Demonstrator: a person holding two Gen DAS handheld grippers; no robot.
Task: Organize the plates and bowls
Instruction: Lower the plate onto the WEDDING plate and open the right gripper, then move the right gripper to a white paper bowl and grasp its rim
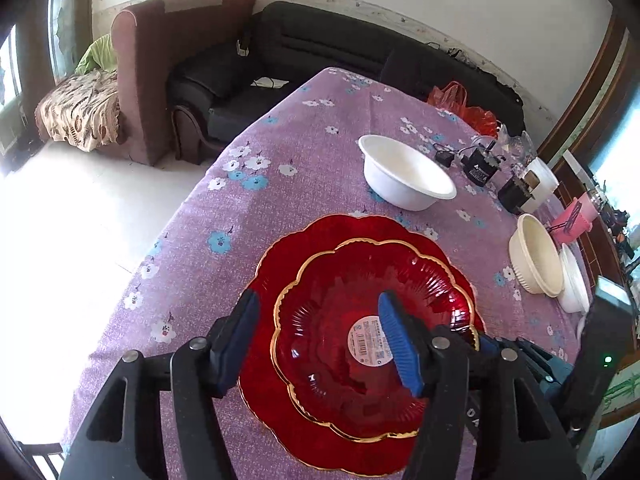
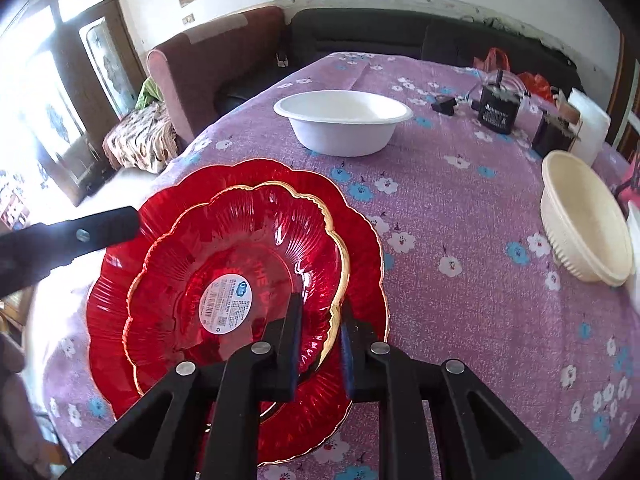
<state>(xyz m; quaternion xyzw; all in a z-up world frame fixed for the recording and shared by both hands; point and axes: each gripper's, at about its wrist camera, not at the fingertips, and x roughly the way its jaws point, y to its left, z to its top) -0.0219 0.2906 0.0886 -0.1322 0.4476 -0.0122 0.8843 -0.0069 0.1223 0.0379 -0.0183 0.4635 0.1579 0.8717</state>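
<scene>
A small red glass plate (image 1: pixel 344 344) with a gold rim and a paper label lies on a larger red plate (image 1: pixel 280 264) on the purple flowered tablecloth; both show in the right wrist view (image 2: pixel 224 264), (image 2: pixel 360 248). My right gripper (image 2: pixel 320 320) is shut on the near rim of the small plate. My left gripper (image 1: pixel 320 312) is open, its fingers spread over the plates, one fingertip (image 1: pixel 390 312) above the small plate. A white bowl (image 1: pixel 404 172) stands farther back. A cream bowl (image 1: pixel 536 256) stands at the right.
Black adapters and cables (image 1: pixel 480 164), white containers (image 1: pixel 572 280), a pink item (image 1: pixel 572 220) and a red bag (image 1: pixel 460 104) crowd the table's right side. The table's left edge (image 1: pixel 176 224) drops to the floor. Sofas (image 1: pixel 248 64) stand behind.
</scene>
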